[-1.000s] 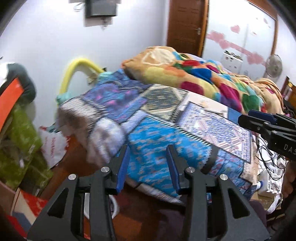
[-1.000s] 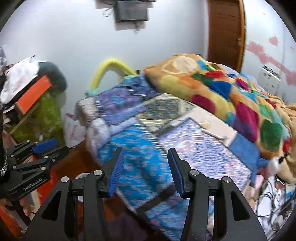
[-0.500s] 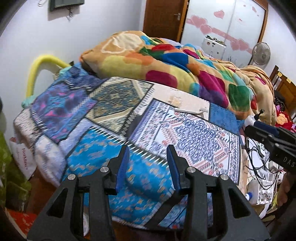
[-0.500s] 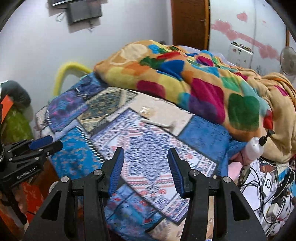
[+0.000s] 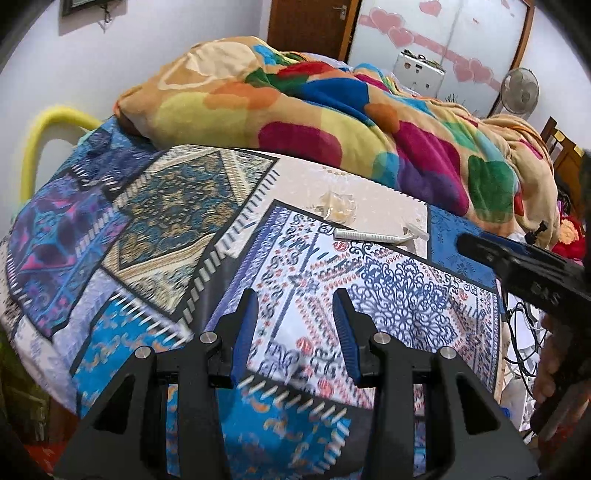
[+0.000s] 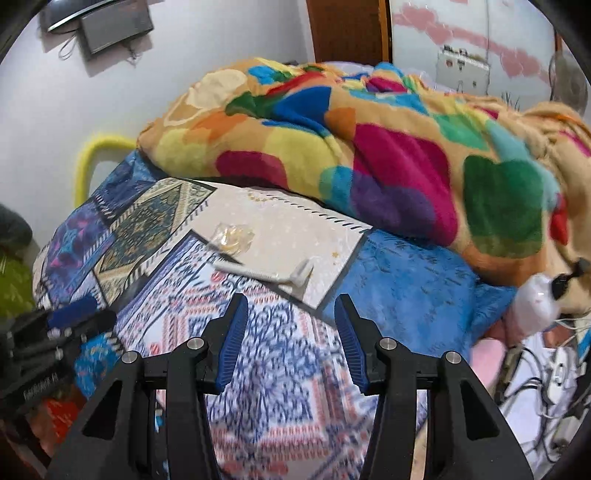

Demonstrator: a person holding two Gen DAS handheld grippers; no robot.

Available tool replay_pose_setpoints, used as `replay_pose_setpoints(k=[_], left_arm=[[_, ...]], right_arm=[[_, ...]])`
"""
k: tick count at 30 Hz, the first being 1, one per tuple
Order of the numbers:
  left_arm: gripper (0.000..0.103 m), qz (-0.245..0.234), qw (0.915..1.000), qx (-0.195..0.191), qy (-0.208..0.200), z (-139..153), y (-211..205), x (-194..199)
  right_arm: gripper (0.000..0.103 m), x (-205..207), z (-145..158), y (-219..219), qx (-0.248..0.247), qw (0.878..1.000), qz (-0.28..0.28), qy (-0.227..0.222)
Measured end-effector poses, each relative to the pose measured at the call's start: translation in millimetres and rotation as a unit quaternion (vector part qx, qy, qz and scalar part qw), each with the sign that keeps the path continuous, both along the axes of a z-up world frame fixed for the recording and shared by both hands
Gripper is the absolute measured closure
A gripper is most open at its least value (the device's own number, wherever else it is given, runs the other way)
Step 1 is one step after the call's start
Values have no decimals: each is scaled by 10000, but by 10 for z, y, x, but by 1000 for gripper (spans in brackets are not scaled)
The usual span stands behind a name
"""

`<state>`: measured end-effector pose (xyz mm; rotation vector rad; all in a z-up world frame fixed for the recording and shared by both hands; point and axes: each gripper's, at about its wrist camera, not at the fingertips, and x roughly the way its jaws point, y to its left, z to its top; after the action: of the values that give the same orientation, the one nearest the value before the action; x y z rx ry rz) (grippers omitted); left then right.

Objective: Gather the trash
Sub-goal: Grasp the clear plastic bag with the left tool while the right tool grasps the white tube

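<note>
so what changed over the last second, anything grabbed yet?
Nothing grabbed. Both views swung from the bed's foot corner and the floor clutter up over the patchwork bedspread, bringing the white razor and the crumpled clear wrapper into view ahead. The left gripper and right gripper stayed open and empty; razor and wrapper lie untouched beside each other.

A patchwork bedspread (image 5: 177, 229) under a colourful blanket (image 5: 332, 110), fan (image 5: 519, 92) by the wooden door (image 5: 310, 26)

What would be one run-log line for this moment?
left gripper: jaws open, empty | right gripper: jaws open, empty | disposable razor, clear wrapper: on bedspread, untouched
</note>
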<state>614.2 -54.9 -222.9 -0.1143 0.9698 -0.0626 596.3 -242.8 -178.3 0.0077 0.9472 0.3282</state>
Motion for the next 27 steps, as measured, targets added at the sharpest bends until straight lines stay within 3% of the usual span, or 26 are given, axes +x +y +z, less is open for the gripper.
replay_pose_setpoints(k=[4, 9, 11, 14, 27], left_arm=[[62, -133, 9999, 58, 45, -117, -78, 209], [62, -191, 9998, 4, 80, -188, -125, 433], [62, -179, 9997, -83, 143, -203, -136, 536], [62, -157, 9994, -199, 238, -229, -162, 703], [61, -293, 9991, -45, 318, -422, -467, 1279]], right_arm=[[58, 207, -150, 61, 134, 9998, -1, 153], [61, 363, -345, 164, -121, 9997, -46, 200], [77, 381, -403, 173, -187, 9996, -31, 197], [88, 375, -460, 175, -203, 9995, 83, 211], [91, 199, -395, -197, -188, 9996, 93, -179]])
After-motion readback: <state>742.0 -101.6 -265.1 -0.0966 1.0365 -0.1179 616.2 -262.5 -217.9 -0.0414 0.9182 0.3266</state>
